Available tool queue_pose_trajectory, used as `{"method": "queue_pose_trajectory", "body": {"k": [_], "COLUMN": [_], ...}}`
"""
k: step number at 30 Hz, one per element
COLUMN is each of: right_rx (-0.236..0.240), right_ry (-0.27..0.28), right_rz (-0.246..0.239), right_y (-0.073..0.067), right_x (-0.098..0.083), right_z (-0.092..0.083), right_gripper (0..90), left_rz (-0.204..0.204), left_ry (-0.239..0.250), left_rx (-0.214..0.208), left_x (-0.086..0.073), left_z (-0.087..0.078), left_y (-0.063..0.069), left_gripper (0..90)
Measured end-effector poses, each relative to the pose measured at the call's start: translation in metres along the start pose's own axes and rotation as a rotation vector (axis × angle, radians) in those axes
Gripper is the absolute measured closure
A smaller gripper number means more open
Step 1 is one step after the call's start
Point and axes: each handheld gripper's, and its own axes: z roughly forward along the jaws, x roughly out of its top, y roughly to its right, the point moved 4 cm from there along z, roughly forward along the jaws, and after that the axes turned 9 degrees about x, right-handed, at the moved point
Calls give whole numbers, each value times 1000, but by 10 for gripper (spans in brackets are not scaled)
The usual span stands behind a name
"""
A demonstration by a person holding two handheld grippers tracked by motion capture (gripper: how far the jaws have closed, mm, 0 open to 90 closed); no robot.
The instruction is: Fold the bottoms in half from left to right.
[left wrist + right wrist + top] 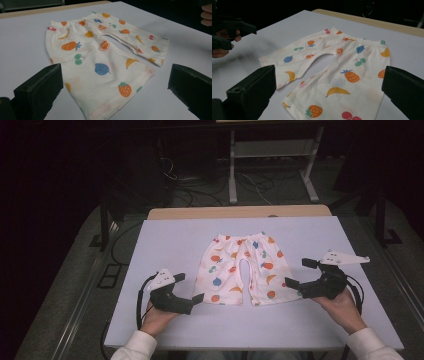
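- Shorts (243,269) with a fruit print lie flat in the middle of the white table (165,240) in the high view, the waistband at the far side and the two leg openings toward the person.
- In the same view the left gripper (189,288) is just beside the left leg hem and the right gripper (300,272) just beside the right leg hem; both have their jaws wide apart and hold nothing.
- The left gripper view shows the two black jaws far apart near the bottom corners, with the nearer leg of the shorts (100,65) between them but not touched; fingers of the other hand (206,15) appear at the top right edge.
- The right gripper view shows its jaws also spread wide over the nearer leg of the shorts (342,72), with no contact; the left gripper (229,35) is seen blurred at the far left.
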Motion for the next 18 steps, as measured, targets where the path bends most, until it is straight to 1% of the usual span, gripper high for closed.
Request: {"method": "queue_pose_trajectory", "body": {"k": [8, 12, 15, 18], "right_rx": [5, 0, -3, -1], "right_ry": [-21, -28, -53, -56], "right_rz": [-18, -19, -26, -27], "right_y": [4, 5, 8, 9], "right_x": [15, 18, 20, 22], "right_z": [9, 13, 20, 22], "right_gripper": [0, 0, 0, 0], "left_rz": [1, 1, 1, 3], "left_ry": [-1, 2, -2, -3], "left_rx": [-4, -5, -8, -9], "left_x": [0, 0, 0, 0], "left_z": [-1, -1, 0, 0], "left_y": [1, 1, 1, 1], "left_gripper": [0, 0, 0, 0]}}
